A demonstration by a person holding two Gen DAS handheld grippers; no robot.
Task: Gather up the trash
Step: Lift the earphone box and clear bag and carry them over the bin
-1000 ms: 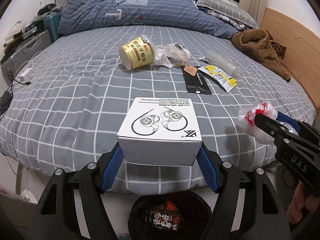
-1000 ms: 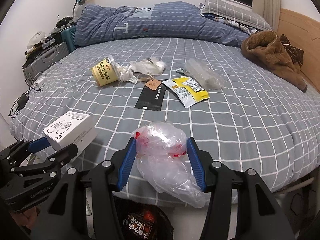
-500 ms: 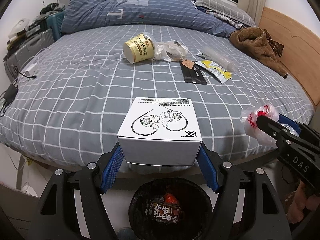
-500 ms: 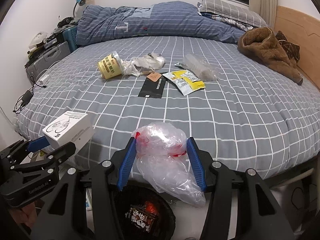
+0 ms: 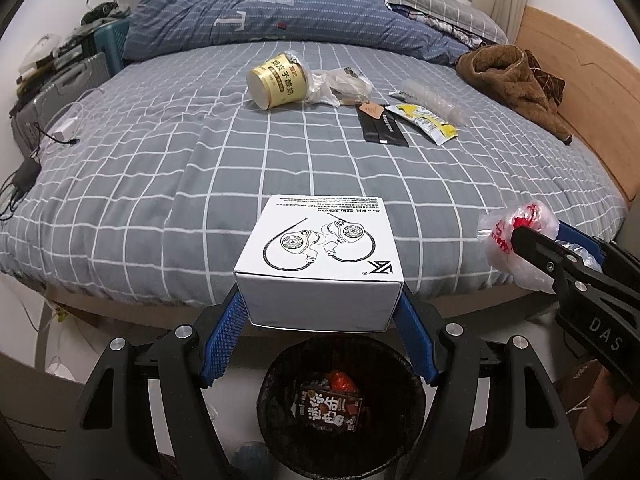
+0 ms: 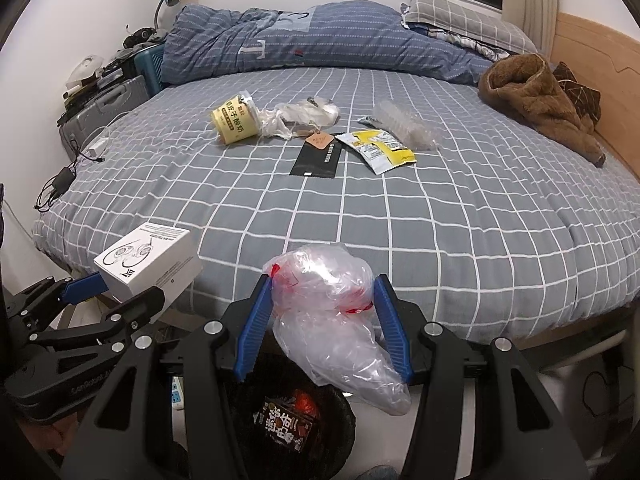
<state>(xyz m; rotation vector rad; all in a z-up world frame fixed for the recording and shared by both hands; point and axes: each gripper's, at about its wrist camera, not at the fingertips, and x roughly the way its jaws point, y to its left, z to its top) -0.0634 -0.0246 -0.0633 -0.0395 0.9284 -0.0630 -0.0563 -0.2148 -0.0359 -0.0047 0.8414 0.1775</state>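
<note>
My left gripper [image 5: 319, 304] is shut on a white earphone box [image 5: 320, 252], held past the bed's edge above a black trash bin [image 5: 340, 400]. In the right wrist view the same box [image 6: 148, 262] sits at the lower left. My right gripper [image 6: 324, 300] is shut on a crumpled clear plastic bag [image 6: 332, 312] with red print, hanging over the bin [image 6: 296, 420]. The bin holds a dark snack wrapper. On the bed lie a yellow cup [image 5: 278, 80], a clear bag [image 5: 340, 84], a black packet [image 5: 380, 126], a yellow sachet [image 5: 428, 122] and clear wrap [image 5: 432, 98].
The grey checked bed [image 5: 200, 168] fills the views, with a blue duvet [image 5: 280, 12] at the back and a brown garment [image 5: 516, 80] by the wooden headboard. Suitcases and cables [image 5: 48, 112] stand at the left. A power strip [image 6: 178, 392] lies on the floor.
Both grippers have drawn back from the bed with their loads. The bed's edge has receded and more of the trash bin shows beneath them.
</note>
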